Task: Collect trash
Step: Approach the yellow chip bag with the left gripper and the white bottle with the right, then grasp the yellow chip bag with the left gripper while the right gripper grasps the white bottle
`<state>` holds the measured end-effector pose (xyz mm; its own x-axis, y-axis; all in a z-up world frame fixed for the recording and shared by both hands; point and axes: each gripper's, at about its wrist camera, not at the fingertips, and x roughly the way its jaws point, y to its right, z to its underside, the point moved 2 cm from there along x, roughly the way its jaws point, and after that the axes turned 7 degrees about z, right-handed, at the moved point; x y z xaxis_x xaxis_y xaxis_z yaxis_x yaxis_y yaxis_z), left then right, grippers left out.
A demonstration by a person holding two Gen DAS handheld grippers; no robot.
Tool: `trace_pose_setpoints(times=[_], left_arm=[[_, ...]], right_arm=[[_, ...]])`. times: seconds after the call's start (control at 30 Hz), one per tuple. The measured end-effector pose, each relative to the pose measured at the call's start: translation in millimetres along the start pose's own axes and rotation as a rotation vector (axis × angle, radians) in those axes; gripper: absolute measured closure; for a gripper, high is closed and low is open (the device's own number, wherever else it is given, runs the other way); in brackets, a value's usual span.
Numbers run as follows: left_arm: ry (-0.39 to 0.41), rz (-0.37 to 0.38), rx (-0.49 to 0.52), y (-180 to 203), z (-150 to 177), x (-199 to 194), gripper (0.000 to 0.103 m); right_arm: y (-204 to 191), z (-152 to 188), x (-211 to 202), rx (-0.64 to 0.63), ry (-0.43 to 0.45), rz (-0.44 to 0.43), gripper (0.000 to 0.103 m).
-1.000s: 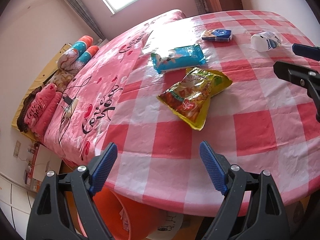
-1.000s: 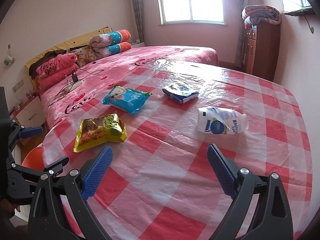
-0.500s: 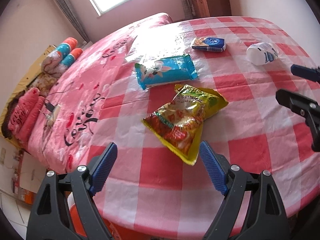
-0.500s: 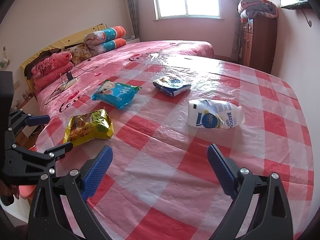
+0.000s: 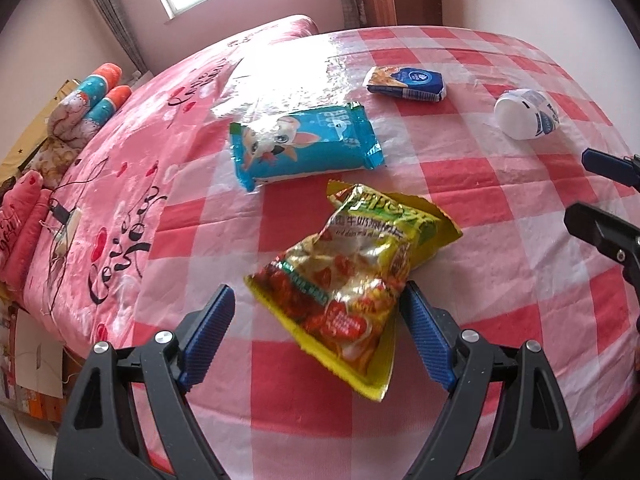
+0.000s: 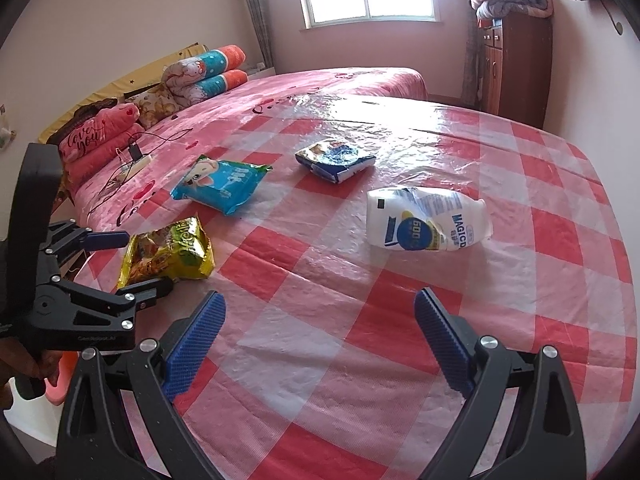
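The left gripper (image 5: 316,326) hangs with its jaws spread wide, tilted down over the near edge of the checked tablecloth (image 5: 500,184), and the yellow snack bag (image 5: 352,280) lies right between its blue pads, the near corner of the bag reaching toward the gripper's body; neither pad seems to press on it yet, though the right-hand pad looks very close to the bag's edge. Just beyond that bag, a little to the gripper's left, lies the blue wipes pack (image 5: 304,148), and further off to its right the small blue-and-white packet (image 5: 406,82). The step in hand looks like the pick of the snack bag: a good grasp would come lower until the pads bracket the puffed middle, not the thin sealed rim, and close gently so the crinkly foil does not slide out. Further right, the right gripper (image 6: 320,336) is empty with its jaws apart, over bare cloth; the crushed white bottle (image 6: 428,220) lies ahead of it and slightly right, well clear of both pads.
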<state>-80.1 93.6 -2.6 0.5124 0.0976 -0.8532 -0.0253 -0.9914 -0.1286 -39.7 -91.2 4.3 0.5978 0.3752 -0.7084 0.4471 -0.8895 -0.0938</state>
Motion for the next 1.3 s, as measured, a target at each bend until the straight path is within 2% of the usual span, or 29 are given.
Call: trace_pose_setpoints(times=[0.33, 0.6, 0.87, 1.03, 1.3], left_arm=[[0.018, 0.036, -0.014, 1.9, -9.8, 8.6, 0.019], [0.044, 0.031, -0.024, 8.5, -10.5, 5.7, 0.030], [0.064, 0.037, -0.058, 9.2, -8.9, 1.0, 0.035], [0.075, 0.057, -0.094, 7.8, -6.1, -4.7, 0.036], [0.105, 0.096, -0.114, 7.2, -1.1, -20.3, 0.037]], right_arm=[[3.1, -1.7, 5.1, 0.009, -0.016, -0.004, 0.009], [3.2, -1.2, 7.1, 0.007, -0.021, -0.005, 0.009], [7.2, -0.3, 9.6, 0.016, -0.031, -0.010, 0.009], [24.8, -3.5, 11.5, 0.052, -0.041, 0.003, 0.009], [72.9, -12.0, 20.4, 0.180, -0.071, 0.004, 0.009]])
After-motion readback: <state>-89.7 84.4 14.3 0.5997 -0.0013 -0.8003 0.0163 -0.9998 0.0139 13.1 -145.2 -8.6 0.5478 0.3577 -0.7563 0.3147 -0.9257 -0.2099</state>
